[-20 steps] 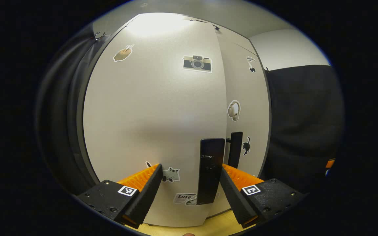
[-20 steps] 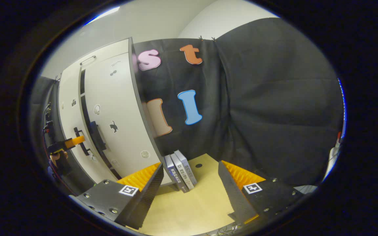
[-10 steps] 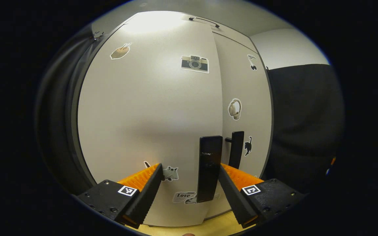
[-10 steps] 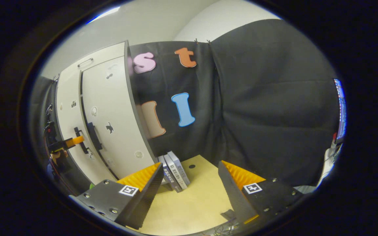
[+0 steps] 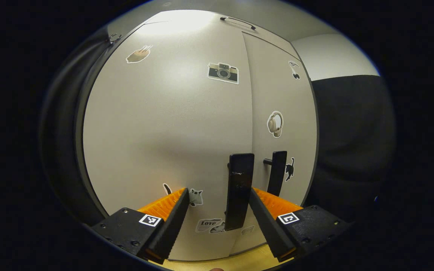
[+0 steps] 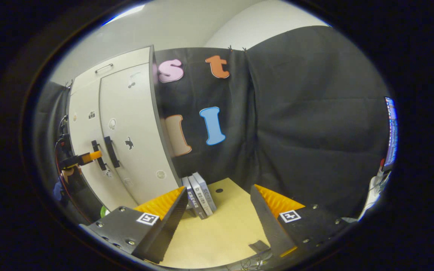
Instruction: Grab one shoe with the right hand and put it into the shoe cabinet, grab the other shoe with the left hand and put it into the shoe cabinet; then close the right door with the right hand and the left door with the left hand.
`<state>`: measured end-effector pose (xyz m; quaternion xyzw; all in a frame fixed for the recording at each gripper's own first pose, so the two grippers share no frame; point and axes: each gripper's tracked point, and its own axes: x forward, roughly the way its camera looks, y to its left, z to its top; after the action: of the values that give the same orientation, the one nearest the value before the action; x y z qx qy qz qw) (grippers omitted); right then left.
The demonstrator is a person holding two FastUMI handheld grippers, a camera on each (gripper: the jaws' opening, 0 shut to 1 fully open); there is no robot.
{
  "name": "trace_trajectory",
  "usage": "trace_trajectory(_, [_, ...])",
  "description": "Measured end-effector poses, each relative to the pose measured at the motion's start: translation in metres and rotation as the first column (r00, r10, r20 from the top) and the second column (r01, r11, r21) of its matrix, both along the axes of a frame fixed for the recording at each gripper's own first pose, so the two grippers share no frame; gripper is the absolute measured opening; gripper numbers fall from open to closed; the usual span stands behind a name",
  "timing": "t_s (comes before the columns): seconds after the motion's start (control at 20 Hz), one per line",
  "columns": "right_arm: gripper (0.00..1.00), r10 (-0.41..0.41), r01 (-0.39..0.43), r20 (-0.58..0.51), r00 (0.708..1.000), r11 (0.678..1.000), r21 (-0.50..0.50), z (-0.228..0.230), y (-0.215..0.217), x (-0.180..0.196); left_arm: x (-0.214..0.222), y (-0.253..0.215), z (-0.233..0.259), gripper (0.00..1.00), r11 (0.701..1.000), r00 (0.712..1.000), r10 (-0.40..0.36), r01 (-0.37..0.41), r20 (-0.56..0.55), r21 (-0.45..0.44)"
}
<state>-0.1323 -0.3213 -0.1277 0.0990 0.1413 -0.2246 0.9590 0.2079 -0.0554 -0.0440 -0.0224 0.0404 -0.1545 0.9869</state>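
In the left gripper view the pale shoe cabinet [image 5: 171,124] stands close in front, both doors flush and shut, with stickers on them. The left door's dark handle [image 5: 239,190] rises between my left gripper's [image 5: 218,192] open fingers, close to the right-hand finger; the right door's handle [image 5: 278,173] is just beyond. In the right gripper view the cabinet [image 6: 130,124] is far off at the left, and the left gripper [image 6: 86,157], held in a hand, sits at its handles [image 6: 104,152]. My right gripper [image 6: 217,190] hangs open over the wooden table [image 6: 220,229], holding nothing.
Three upright books [image 6: 200,194] lean against the cabinet's side on the table. Black cloth walls close the booth behind and to the right. A lit screen [image 6: 390,131] shows at the far right edge.
The left door has swung the last bit shut, and the dark gap between the doors has closed. My right gripper has turned slightly, still away from the cabinet.
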Motion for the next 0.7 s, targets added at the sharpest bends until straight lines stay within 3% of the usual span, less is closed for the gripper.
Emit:
trace_trajectory(0.15, [0.96, 0.008, -0.008, -0.01, 1.0, 1.0, 0.002, -0.003, 0.003, 0.001, 0.001, 0.001, -0.002, 0.97, 1.0, 1.0, 0.003, -0.003, -0.006, 0.004])
trace_trajectory(0.35, [1.0, 0.031, -0.031, -0.011, 0.999, 1.0, -0.003, 0.0, 0.011, 0.007, 0.0, 0.0, -0.001, 0.96, 1.0, 1.0, 0.003, -0.003, -0.005, 0.004])
trace_trajectory(0.45, [0.96, 0.052, -0.053, -0.003, 0.999, 0.999, -0.015, 0.005, 0.017, 0.013, -0.007, 0.005, 0.0, 0.98, 1.0, 1.0, 0.026, -0.026, -0.016, 0.008])
trace_trajectory(0.7, [1.0, 0.132, -0.132, 0.016, 0.991, 0.991, -0.023, 0.017, 0.039, 0.039, -0.037, 0.022, 0.021, 0.98, 0.998, 0.998, 0.054, -0.055, 0.026, 0.031])
